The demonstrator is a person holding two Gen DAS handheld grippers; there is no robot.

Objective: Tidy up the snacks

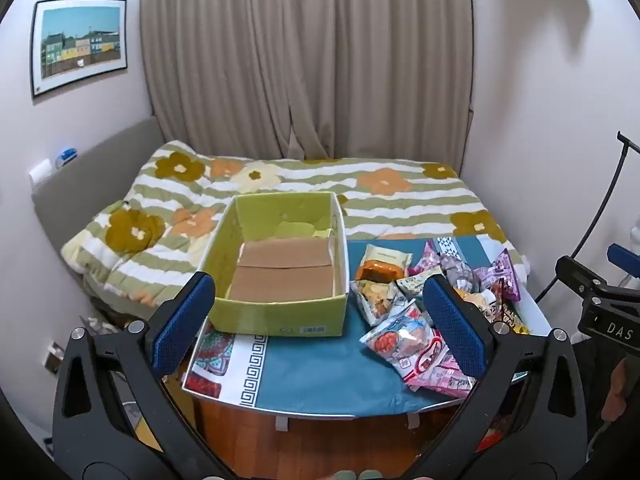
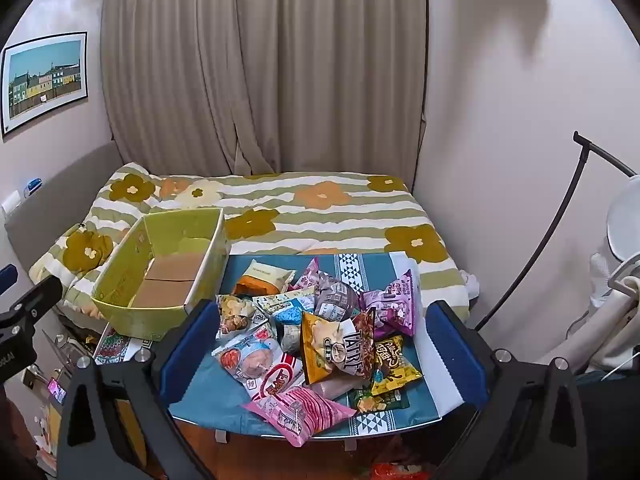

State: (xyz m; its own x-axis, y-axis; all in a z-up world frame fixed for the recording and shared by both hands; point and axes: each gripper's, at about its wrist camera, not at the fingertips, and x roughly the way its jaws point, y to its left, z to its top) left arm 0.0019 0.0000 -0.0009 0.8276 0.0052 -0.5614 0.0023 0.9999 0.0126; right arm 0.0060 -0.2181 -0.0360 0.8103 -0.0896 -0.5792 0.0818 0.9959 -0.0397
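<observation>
Both grippers, left [image 1: 320,316] and right [image 2: 320,344], hang spread wide and empty over the table [image 1: 312,380]; snack packets [image 2: 320,328] heaped beside the green box [image 1: 280,312] (nothing inside).

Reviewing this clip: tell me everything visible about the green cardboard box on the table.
The open-topped yellow-green cardboard box is rectangular, with plain brown bottom flaps meeting at a centre seam. It holds no snacks. A barcode label sits low on its near wall. It stands upright on the left part of the blue patterned tablecloth, left of the snack packet pile, with the bed behind. Neither gripper touches it.
</observation>
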